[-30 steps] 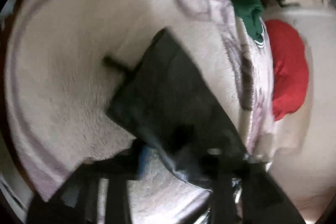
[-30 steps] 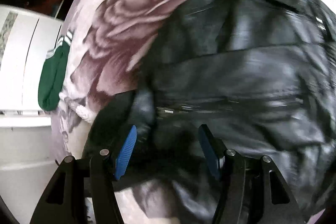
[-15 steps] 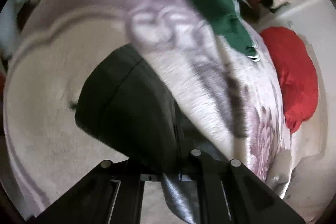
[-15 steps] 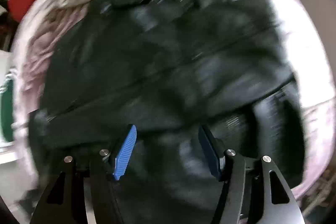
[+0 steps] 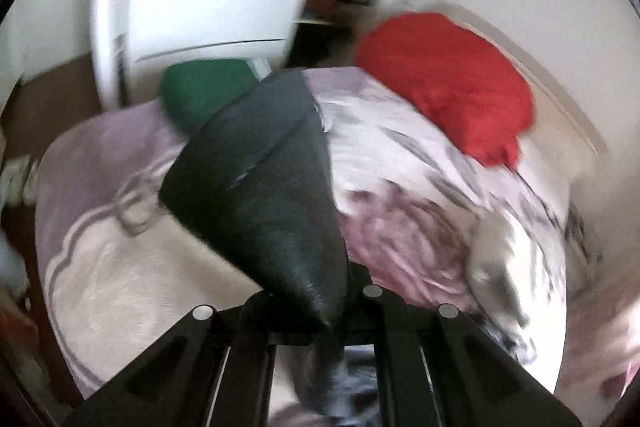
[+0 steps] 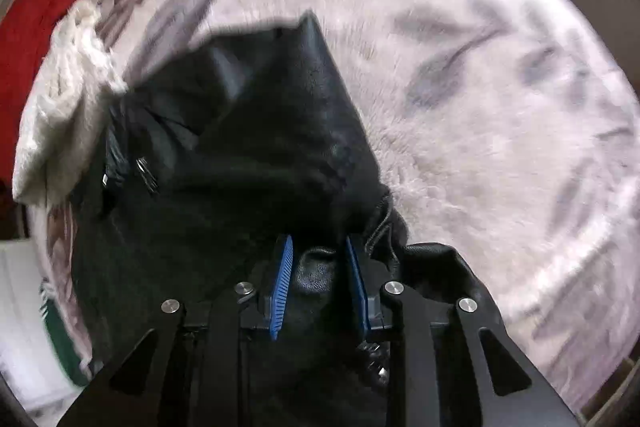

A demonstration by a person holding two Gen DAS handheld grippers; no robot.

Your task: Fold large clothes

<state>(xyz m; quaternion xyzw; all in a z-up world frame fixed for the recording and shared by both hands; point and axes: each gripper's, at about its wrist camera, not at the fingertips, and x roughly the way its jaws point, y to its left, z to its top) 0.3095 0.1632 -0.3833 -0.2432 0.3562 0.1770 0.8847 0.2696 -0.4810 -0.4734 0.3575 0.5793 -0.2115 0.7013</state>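
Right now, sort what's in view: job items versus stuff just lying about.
Job:
black leather jacket
left gripper, shut on it
right gripper, closed on a fold

Lying about:
red garment
green garment
cream knit
floral blanket

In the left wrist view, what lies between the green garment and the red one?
In the left wrist view, the lifted black jacket and a strip of the floral blanket lie between the green garment and the red garment.

Right gripper [image 6: 320,281] now pinching jacket [image 6: 256,131].
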